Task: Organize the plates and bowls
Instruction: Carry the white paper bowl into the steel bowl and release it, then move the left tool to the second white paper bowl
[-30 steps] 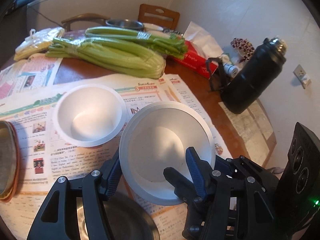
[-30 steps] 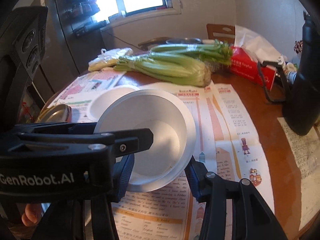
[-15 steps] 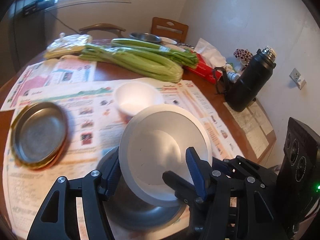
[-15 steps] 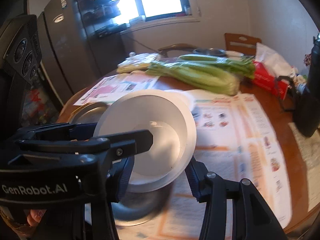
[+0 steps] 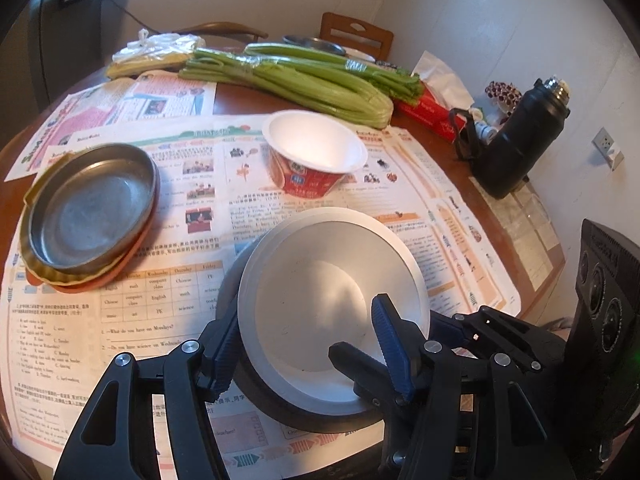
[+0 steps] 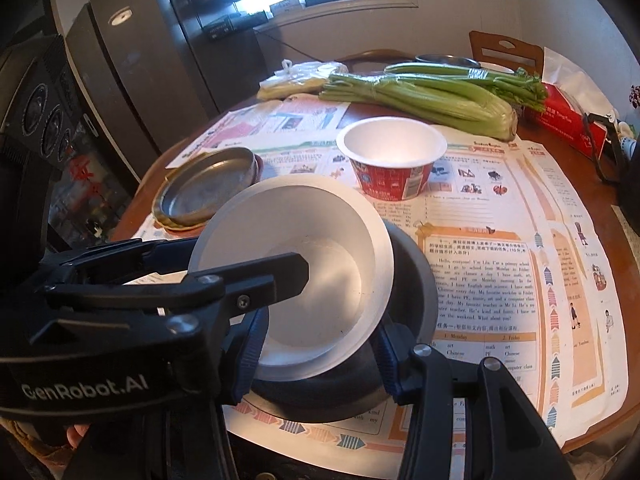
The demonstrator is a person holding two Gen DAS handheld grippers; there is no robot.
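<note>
Both grippers hold one large white bowl (image 5: 320, 300), also in the right wrist view (image 6: 304, 264). My left gripper (image 5: 304, 344) and my right gripper (image 6: 316, 344) are each shut on its rim. The bowl sits tilted in a dark metal bowl (image 5: 304, 412) on the newspaper, seen too in the right wrist view (image 6: 412, 280). A red paper bowl with white inside (image 5: 314, 152) stands farther back (image 6: 392, 156). A metal plate stacked on an orange plate (image 5: 92, 212) lies to the left (image 6: 208, 188).
Celery bundles (image 5: 296, 76) lie across the far table. A black flask (image 5: 520, 140) and a red tissue box (image 5: 432, 108) stand at the right. Newspaper (image 6: 500, 280) covers the round wooden table. A fridge (image 6: 132, 60) stands beyond the left edge.
Both grippers pulled back toward the table's near edge with the white bowl and lowered it into the dark metal bowl. The red paper bowl and stacked plates now show farther away.
</note>
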